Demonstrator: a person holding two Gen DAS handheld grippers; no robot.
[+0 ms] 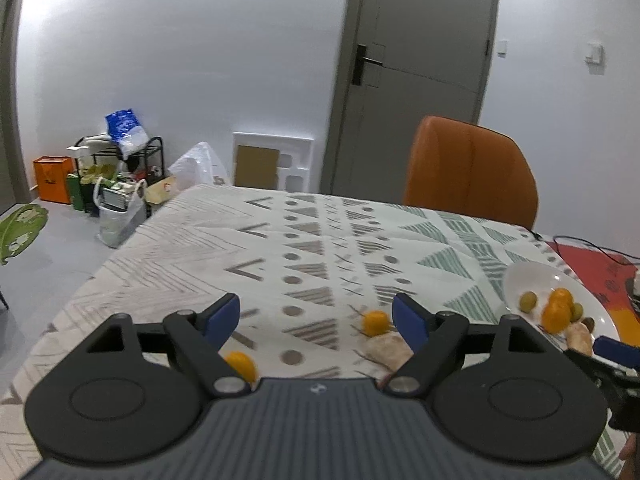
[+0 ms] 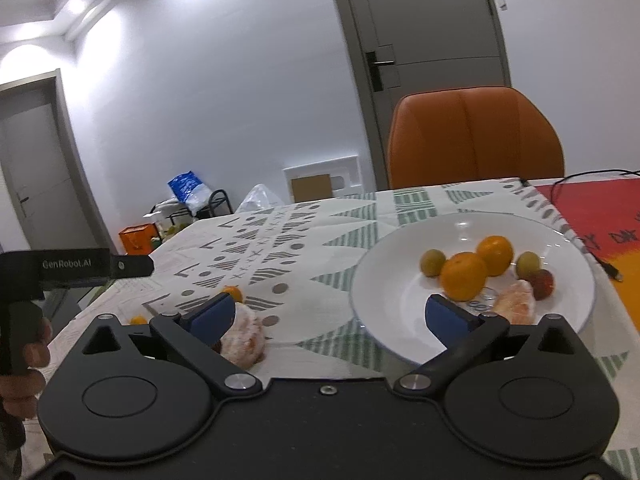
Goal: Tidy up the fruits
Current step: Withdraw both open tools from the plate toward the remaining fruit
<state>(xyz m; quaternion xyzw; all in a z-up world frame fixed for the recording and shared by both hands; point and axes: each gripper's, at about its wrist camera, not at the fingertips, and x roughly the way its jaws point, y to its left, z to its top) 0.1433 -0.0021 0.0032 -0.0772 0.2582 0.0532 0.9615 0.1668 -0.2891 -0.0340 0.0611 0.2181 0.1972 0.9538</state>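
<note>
— Fruit on the white plate (image 2: 372, 280): what's there?
— Two oranges (image 2: 464, 276), two green fruits (image 2: 433, 263), a red one (image 2: 542, 284) and a peeled piece (image 2: 518, 302).
— And on the tablecloth (image 1: 200, 240)?
— A small orange (image 1: 375, 323), another (image 1: 241, 365), and a peeled fruit (image 2: 244, 338).
— Grippers?
— The left gripper (image 1: 316, 320) and right gripper (image 2: 330, 314) both gape, empty.

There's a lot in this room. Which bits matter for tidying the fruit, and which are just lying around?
Part of the job:
white plate with oranges, green fruits, a red fruit and a peeled piece
loose peeled fruit and small oranges on the tablecloth
both grippers, open

Just lying about:
orange chair
black cable
bags by the wall
</note>
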